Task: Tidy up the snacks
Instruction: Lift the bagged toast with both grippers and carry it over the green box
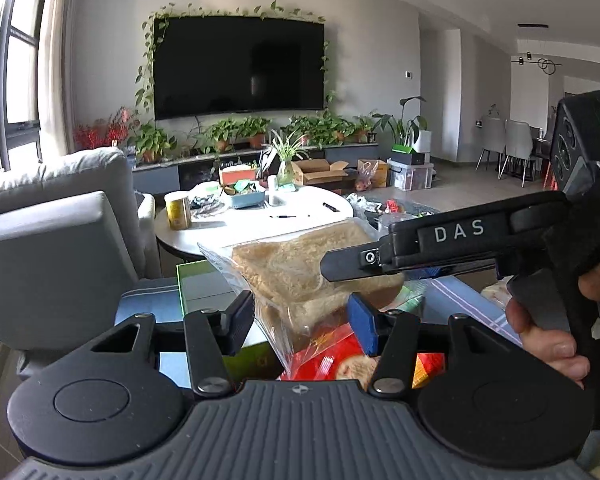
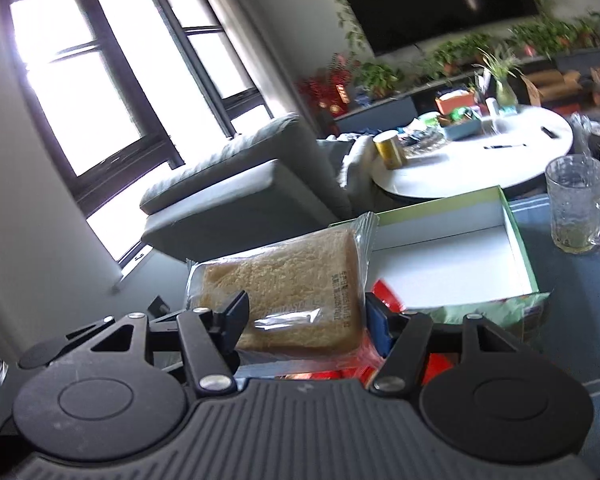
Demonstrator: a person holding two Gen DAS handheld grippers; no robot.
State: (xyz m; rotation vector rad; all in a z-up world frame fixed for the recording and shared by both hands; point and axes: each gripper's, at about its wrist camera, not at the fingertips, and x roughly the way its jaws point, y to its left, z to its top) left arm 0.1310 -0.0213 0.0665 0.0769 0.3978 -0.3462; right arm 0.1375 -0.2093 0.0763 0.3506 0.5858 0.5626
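Observation:
A clear bag of sliced bread [image 1: 304,276] is held up between both grippers. My left gripper [image 1: 302,322] has its jaws on either side of the bag's lower end, touching it. My right gripper [image 2: 306,320] is closed on the bread bag [image 2: 296,292] across its width; it shows in the left wrist view [image 1: 364,264] coming in from the right over the bag. A red snack packet [image 1: 340,356] lies below the bag, and it also shows in the right wrist view [image 2: 384,292]. An open green box with a white inside [image 2: 452,256] sits just beyond.
A glass mug [image 2: 580,208] stands right of the box on a blue striped cloth [image 2: 580,320]. A white round table [image 1: 260,220] holds a yellow can [image 1: 178,210], a blue tray and pens. A grey sofa [image 1: 56,232] stands at the left.

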